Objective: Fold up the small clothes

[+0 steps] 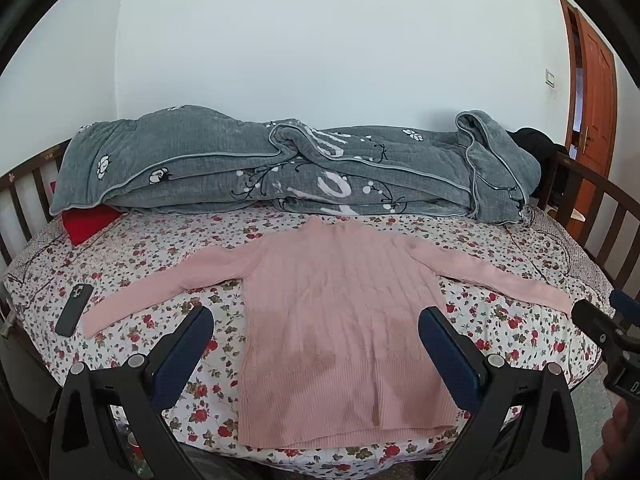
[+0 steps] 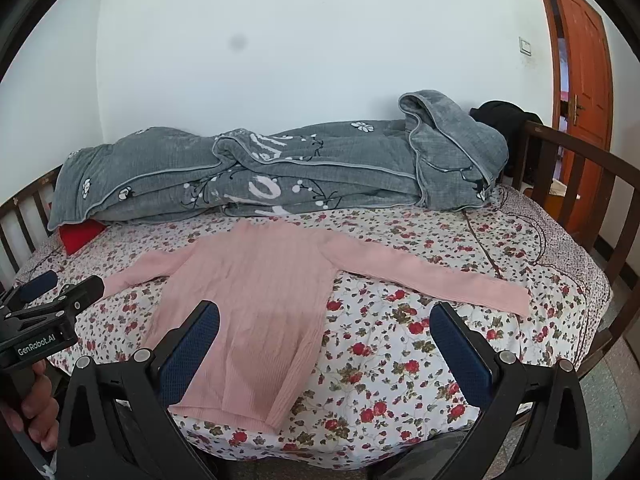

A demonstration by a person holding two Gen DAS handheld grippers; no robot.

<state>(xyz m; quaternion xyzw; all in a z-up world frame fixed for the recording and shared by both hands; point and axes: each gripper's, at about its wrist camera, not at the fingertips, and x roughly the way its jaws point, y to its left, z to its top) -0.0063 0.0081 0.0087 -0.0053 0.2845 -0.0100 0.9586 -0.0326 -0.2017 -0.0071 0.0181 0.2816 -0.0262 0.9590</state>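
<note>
A pink ribbed knit sweater [image 1: 340,320] lies flat and unfolded on the floral-sheeted bed [image 1: 500,320], hem at the near edge, both sleeves spread toward the side edges. The left gripper [image 1: 316,344] and right gripper [image 2: 326,340] hover above the near edge, jaws wide and empty. Folding looks unstarted; the next move likely calls for pinching a sleeve cuff.
</note>
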